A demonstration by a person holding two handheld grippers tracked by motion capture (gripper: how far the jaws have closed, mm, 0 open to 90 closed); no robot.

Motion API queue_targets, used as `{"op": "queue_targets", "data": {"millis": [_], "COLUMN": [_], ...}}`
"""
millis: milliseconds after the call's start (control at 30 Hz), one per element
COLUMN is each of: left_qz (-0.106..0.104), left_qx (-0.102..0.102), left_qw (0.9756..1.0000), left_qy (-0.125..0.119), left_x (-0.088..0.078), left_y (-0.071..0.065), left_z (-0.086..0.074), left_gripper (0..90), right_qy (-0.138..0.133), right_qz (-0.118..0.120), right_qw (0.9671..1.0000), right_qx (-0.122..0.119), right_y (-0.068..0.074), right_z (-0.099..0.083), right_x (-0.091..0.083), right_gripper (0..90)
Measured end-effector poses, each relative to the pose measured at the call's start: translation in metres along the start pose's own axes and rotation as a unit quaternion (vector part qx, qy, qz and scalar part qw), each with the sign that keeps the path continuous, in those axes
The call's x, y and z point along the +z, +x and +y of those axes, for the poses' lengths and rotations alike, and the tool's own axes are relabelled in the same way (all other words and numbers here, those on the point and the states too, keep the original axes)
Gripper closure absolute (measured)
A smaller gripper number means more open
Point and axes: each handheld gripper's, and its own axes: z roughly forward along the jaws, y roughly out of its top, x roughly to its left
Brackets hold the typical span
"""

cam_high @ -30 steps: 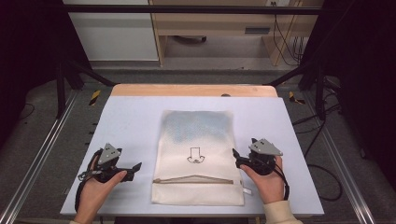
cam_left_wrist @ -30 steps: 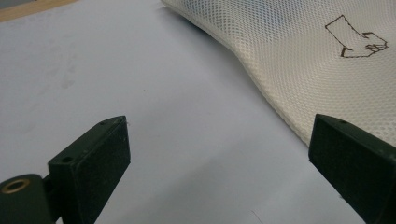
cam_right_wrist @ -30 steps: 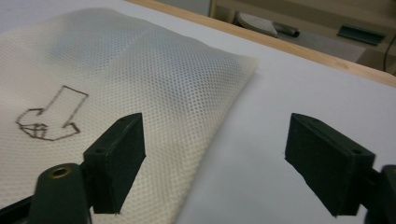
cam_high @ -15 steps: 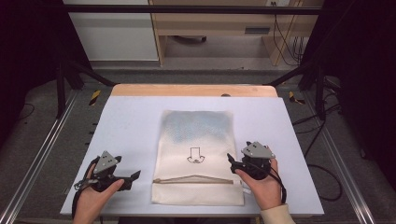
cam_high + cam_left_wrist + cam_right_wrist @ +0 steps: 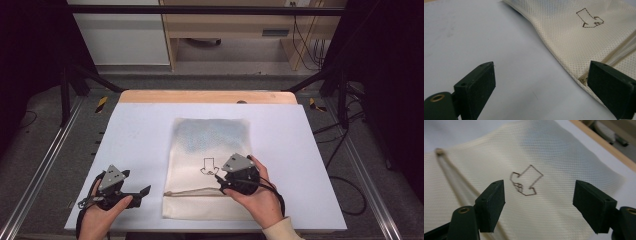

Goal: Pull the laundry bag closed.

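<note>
A cream mesh bag (image 5: 210, 140) lies flat on the white table, with a drawn arrow (image 5: 207, 166) on it and a zipper (image 5: 192, 192) running across near its front end. My right gripper (image 5: 220, 182) hovers over the bag beside the arrow, its jaws pointing left. It is open, its jaws have just been closing slightly, and nothing sits between them. In the right gripper view the arrow (image 5: 526, 180) shows between the jaws and the zipper (image 5: 454, 180) at the left. My left gripper (image 5: 137, 182) stands open on the bare table left of the bag (image 5: 579, 32).
The white table top (image 5: 140, 130) ends in a wooden strip (image 5: 207, 96) at the far side. Metal frame rails (image 5: 45, 165) run along both sides. Cables (image 5: 345, 190) lie on the floor to the right, and furniture stands behind the table.
My right gripper has moved left from the bag's right edge to over the bag near the arrow. The left hand slid slightly toward the near edge.
</note>
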Motion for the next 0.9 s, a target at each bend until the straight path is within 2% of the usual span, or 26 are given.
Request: {"op": "queue_targets", "data": {"millis": [67, 167, 300, 367, 433, 500, 633, 667, 700, 733, 833, 900], "left_qz": [0.007, 0.013, 0.028, 0.04, 0.046, 0.049, 0.064, 0.078, 0.083, 0.081, 0.079, 0.079], "left_qx": [0.005, 0.014, 0.032, 0.036, 0.037, 0.033, 0.03, 0.027, 0.028, 0.026, 0.023, 0.022], "left_qw": [1.0, 0.9998, 0.9989, 0.9983, 0.998, 0.9979, 0.9969, 0.996, 0.9958, 0.9961, 0.9963, 0.9963], "left_qy": [-0.002, 0.006, 0.021, 0.021, 0.023, 0.026, 0.034, 0.033, 0.027, 0.025, 0.025, 0.023], "left_x": [-0.002, -0.001, 0.003, 0.003, 0.004, 0.004, 0.0, -0.003, -0.007, -0.008, -0.01, -0.01], "left_y": [-0.002, -0.003, 0.001, 0.005, 0.009, 0.014, 0.021, 0.022, 0.024, 0.024, 0.027, 0.029], "left_z": [-0.002, -0.004, -0.006, -0.006, -0.005, -0.005, -0.005, -0.005, -0.005, -0.005, -0.006, -0.006], "left_gripper": [8.7, 8.1, 7.0, 6.8, 6.8, 6.8, 8.1, 10.4, 11.5, 11.5, 8.9, 8.6], "right_qy": [0.015, 0.06, 0.091, 0.092, 0.092, 0.094, 0.096, 0.098, 0.099, 0.105, 0.105, 0.11], "right_qz": [0.028, 0.074, 0.103, 0.109, 0.128, 0.141, 0.164, 0.173, 0.179, 0.192, 0.197, 0.196], "right_qw": [0.9995, 0.9949, 0.9885, 0.9862, 0.9837, 0.9806, 0.9746, 0.9725, 0.9702, 0.9662, 0.9639, 0.964], "right_qx": [-0.01, -0.034, -0.065, -0.083, -0.086, -0.099, -0.118, -0.122, -0.129, -0.137, -0.144, -0.142], "right_y": [0.006, 0.017, 0.027, 0.031, 0.035, 0.039, 0.05, 0.052, 0.055, 0.058, 0.062, 0.063], "right_z": [0.009, 0.02, 0.034, 0.041, 0.049, 0.056, 0.063, 0.064, 0.064, 0.063, 0.062, 0.061], "right_x": [0.005, 0.015, 0.027, 0.03, 0.033, 0.036, 0.04, 0.041, 0.042, 0.044, 0.048, 0.051], "right_gripper": [22.1, 18.4, 15.5, 13.1, 15.7, 20.0, 34.3, 37.7, 39.3, 40.4, 45.5, 49.2]}}
